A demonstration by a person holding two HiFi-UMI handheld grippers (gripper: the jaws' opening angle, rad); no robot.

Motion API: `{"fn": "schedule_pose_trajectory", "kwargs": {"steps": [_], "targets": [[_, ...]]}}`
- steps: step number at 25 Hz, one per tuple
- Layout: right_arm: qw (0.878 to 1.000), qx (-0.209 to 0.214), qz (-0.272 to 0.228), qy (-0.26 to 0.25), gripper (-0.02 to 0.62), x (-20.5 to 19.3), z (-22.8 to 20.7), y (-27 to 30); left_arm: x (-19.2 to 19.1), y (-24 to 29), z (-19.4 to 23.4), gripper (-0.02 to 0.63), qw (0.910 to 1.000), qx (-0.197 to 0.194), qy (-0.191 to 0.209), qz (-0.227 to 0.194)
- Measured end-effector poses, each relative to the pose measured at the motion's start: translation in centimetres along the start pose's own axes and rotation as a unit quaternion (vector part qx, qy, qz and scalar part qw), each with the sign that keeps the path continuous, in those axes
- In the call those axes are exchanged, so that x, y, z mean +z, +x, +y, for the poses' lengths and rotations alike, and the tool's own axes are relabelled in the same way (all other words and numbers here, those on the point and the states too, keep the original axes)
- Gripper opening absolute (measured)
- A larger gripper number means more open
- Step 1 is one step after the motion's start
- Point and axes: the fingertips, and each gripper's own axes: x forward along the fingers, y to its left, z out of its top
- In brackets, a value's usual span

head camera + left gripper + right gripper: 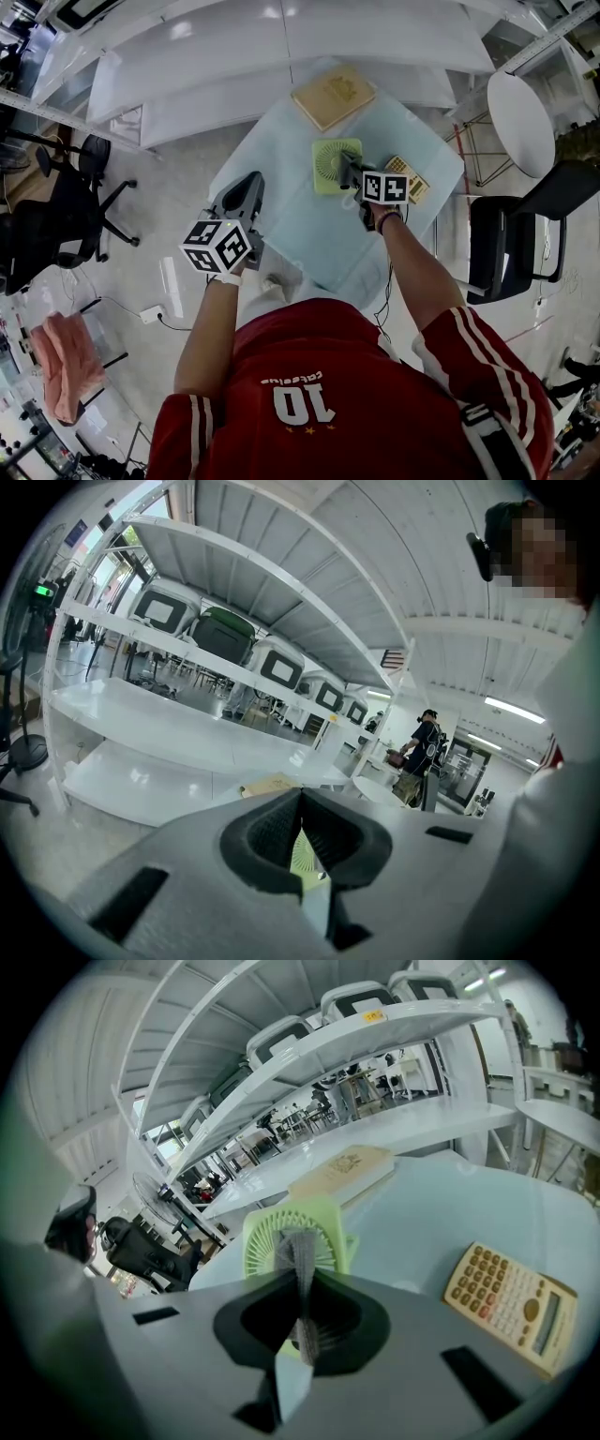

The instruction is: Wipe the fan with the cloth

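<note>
On the table (pixel 319 234), a cloth (pixel 302 1260) is held at the fan (pixel 330 161) by the right gripper (pixel 305 1312).
A book (pixel 333 96) is laid at the far side, the green fan is set near the middle, and a calculator (pixel 511 1307) is placed just right of it. The right jaws are clamped on the grey cloth at the fan's right edge; contact cannot be told. The left gripper (pixel 300 827) is held off the table's left edge, jaws pressed together, nothing between them.

A: Room round the fan (pixel 326 169)?
B: Yes – table (pixel 281 206) bare on its left & near side. Right: calculator (pixel 418 187) just beside. Behind: book (pixel 333 96), gap prob. narrow.
</note>
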Motion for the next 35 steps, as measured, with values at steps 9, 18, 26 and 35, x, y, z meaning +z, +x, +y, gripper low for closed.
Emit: {"fn": "schedule_pose_trajectory", "kwargs": {"steps": [9,18,26,35], "targets": [[1.000,-0.012,-0.004,0.005,0.021,0.0,-1.6,-0.8,-0.1,0.3,-0.5,0.003,1.0000,-0.004,0.005,0.004],[1.000,-0.026,-0.008,0.012,0.021,-0.1,-2.9,-1.9,-0.1,1.0,-1.5,0.003,0.9998,-0.015,0.009,0.009],[0.999,-0.034,-0.018,0.026,0.021,-0.2,-4.4,-3.1,-0.8,2.1,-2.7,0.003,0.9993,-0.029,0.013,0.017],[0.998,-0.045,-0.025,0.034,0.021,-0.4,-5.1,-4.1,-1.2,2.8,-3.5,0.003,0.9988,-0.042,0.013,0.024]]}}
